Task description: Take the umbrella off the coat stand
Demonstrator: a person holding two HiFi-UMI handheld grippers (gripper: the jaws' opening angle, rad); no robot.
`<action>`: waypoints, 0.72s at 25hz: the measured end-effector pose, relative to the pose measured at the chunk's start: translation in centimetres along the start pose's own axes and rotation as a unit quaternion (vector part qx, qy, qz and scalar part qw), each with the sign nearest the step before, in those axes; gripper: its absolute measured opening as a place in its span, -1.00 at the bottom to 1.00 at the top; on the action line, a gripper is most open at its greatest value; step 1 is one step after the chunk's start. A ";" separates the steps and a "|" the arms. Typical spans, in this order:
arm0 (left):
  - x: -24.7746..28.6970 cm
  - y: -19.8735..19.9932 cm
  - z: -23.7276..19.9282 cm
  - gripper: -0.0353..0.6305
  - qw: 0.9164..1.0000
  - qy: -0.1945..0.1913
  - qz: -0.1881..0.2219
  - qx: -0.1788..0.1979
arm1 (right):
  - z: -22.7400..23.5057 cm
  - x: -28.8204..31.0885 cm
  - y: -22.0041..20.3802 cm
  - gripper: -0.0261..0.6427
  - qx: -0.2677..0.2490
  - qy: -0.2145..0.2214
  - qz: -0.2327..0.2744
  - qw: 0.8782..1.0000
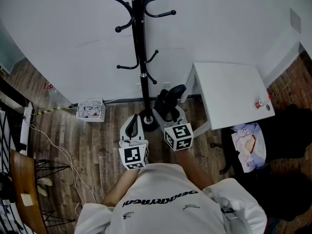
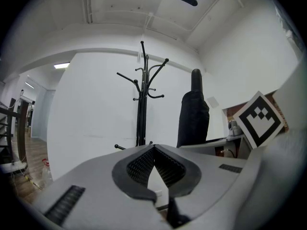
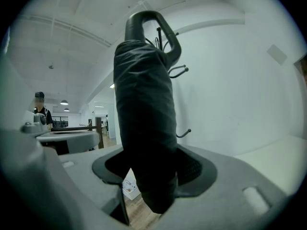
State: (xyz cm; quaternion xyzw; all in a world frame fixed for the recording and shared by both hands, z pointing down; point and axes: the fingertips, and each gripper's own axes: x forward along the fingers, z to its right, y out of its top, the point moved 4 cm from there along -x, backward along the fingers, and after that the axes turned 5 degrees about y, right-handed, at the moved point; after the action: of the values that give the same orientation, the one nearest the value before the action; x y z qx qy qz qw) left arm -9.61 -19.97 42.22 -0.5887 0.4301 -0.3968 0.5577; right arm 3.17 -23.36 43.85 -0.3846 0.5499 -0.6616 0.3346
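Right hand-held gripper: pinching black folded umbrella, long axis upright, loop handle uppermost; left hand-held gripper: pressed together.

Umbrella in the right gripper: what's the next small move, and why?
Probably draw the right gripper back toward the body, with the umbrella upright. Its jaws are clamped on the folded umbrella, which in the left gripper view stands apart from the coat stand, and no hook seems to pass through its handle loop. The left gripper is shut and empty.
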 end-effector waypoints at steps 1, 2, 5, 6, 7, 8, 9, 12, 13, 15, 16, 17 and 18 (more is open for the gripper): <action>0.0 0.0 0.0 -0.90 1.000 0.000 0.000 0.000 | 0.0 0.0 0.1 -0.13 0.000 -0.001 0.002 1.000; 0.0 0.1 -0.1 -0.90 1.000 -0.001 0.000 0.000 | -0.1 -0.1 0.3 -0.13 -0.001 -0.001 0.004 1.000; 0.0 0.2 -0.1 -0.90 1.000 0.000 0.002 -0.001 | -0.4 -0.5 0.6 -0.13 -0.007 -0.002 0.006 1.000; 0.0 0.3 -0.1 -0.90 1.000 0.001 0.003 -0.001 | -0.5 -0.6 0.5 -0.13 -0.008 -0.002 0.007 1.000; 0.0 0.3 -0.2 -0.90 1.000 0.001 0.003 -0.001 | -0.6 -0.6 0.5 -0.13 -0.008 -0.001 0.006 1.000; 0.1 0.3 -0.3 -0.90 1.000 0.002 0.004 -0.001 | -0.6 -0.6 0.4 -0.13 -0.008 0.000 0.006 1.000; 0.2 0.2 -0.4 -0.90 1.000 0.002 0.005 -0.002 | -0.6 -0.5 0.3 -0.13 -0.009 0.000 0.006 1.000; 0.5 0.0 -0.5 -0.90 1.000 0.002 0.003 -0.003 | -0.6 -0.3 0.2 -0.13 -0.009 0.000 0.007 1.000; 0.5 0.0 -0.5 -0.90 1.000 0.001 0.003 -0.002 | -0.6 -0.4 0.3 -0.13 -0.009 -0.001 0.008 1.000; 0.5 0.0 -0.4 -0.90 1.000 -0.002 0.002 -0.001 | -0.6 -0.4 0.5 -0.13 -0.010 -0.002 0.010 1.000; 0.5 0.1 -0.4 -0.90 1.000 -0.003 0.002 -0.001 | -0.7 -0.5 0.5 -0.13 -0.010 -0.003 0.011 1.000; 0.5 0.1 -0.4 -0.90 1.000 -0.004 0.002 -0.001 | -0.7 -0.5 0.6 -0.13 -0.009 -0.003 0.012 1.000; 0.5 0.0 -0.4 -0.90 1.000 -0.005 0.002 -0.001 | -0.7 -0.5 0.6 -0.13 -0.009 -0.003 0.013 1.000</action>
State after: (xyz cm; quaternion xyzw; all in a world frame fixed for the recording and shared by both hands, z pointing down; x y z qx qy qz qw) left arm -9.86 -20.56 42.22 -0.5902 0.4291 -0.3921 0.5602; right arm 2.78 -22.72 43.14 -0.3826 0.5598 -0.6507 0.3417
